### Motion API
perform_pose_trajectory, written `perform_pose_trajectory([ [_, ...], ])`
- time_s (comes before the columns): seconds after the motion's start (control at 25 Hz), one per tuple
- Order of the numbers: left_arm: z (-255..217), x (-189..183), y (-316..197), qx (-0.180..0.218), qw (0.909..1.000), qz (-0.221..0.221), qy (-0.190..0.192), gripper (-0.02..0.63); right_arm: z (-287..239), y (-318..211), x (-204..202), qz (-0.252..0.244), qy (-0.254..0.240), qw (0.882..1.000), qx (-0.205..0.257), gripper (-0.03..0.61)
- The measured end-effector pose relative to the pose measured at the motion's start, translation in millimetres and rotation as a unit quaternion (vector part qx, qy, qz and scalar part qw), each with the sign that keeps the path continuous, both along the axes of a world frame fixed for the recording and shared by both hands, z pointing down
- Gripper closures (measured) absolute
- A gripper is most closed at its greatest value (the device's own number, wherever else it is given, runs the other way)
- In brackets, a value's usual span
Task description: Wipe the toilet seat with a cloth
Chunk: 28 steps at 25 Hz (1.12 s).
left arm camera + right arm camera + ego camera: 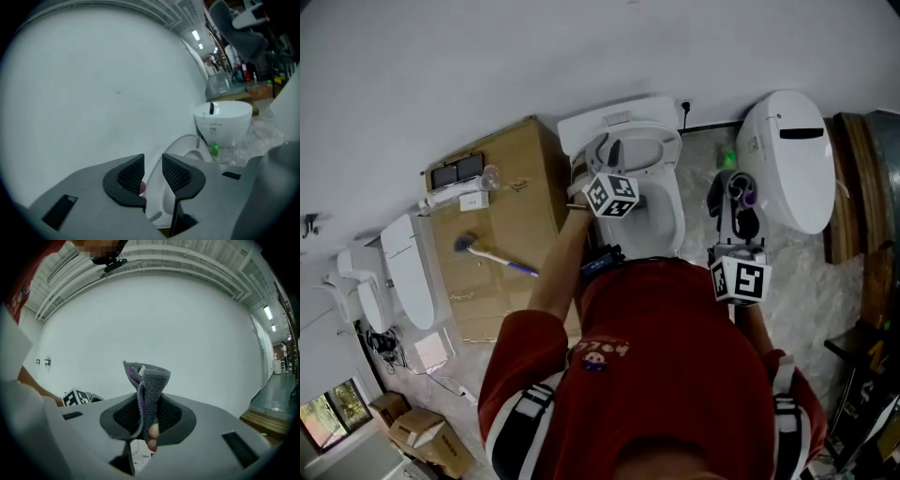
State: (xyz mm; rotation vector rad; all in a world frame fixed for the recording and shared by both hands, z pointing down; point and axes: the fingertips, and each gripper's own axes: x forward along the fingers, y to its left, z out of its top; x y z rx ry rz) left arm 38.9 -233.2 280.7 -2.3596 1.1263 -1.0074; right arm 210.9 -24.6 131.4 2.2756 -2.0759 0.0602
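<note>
Grey knitted cloth (147, 378), edged in purple, is standing up out of the right gripper (149, 397), whose jaws are pressing together on its lower folds; how much of it is hanging below the pads is hidden by the gripper's body. In the head view only a purple scrap is peeping out at 3 o'clock, above the right marker cube (739, 279).

The left gripper (152, 161) is holding its jaws apart with nothing pressed between the pads; through the gap a white curve of the toilet seat (185, 143) is showing, its lower part cut off by the jaws; a pinkish spot low in the gap is looking too blurred to name. From above, the seat is lying at 12 o'clock, partly covered by the left marker cube (611, 195).

A second toilet (787, 155) is sitting at 2 o'clock, lid shut; a green bottle (728, 157) is standing between the two. At 9 o'clock a cardboard box (502, 202) is carrying a brush (492, 253).

A red shirt (675, 375) is filling the bottom; its small print is showing upside down and unreadable; the label on the second toilet's front is coming out too small to read.
</note>
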Motion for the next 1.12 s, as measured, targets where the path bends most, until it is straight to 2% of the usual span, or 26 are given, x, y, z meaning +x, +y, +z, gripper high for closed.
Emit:
perform_pose_trajectory([
  [0.16,23,10,-24,0.016,0.9952,0.018,-0.095,0.494,-1,11,15,0.023,0.009,1.0,-0.003,0.509],
  [0.24,31,14,-30,0.022,0.9916,0.025,-0.125,0.516,0,15,21,0.035,0.01,0.999,-0.005,0.509],
  [0.32,37,18,-31,0.024,0.9893,0.031,-0.14,0.538,0,21,26,0.046,0.011,0.999,-0.006,0.509],
  [0.72,39,21,-30,0.027,0.9871,0.031,-0.155,0.563,-2,33,30,0.061,0.021,0.998,-0.013,0.509],
  [1.12,34,22,5,0.022,0.9895,0.049,-0.134,0.566,2,45,-6,0.028,0.032,0.998,-0.038,0.509],
])
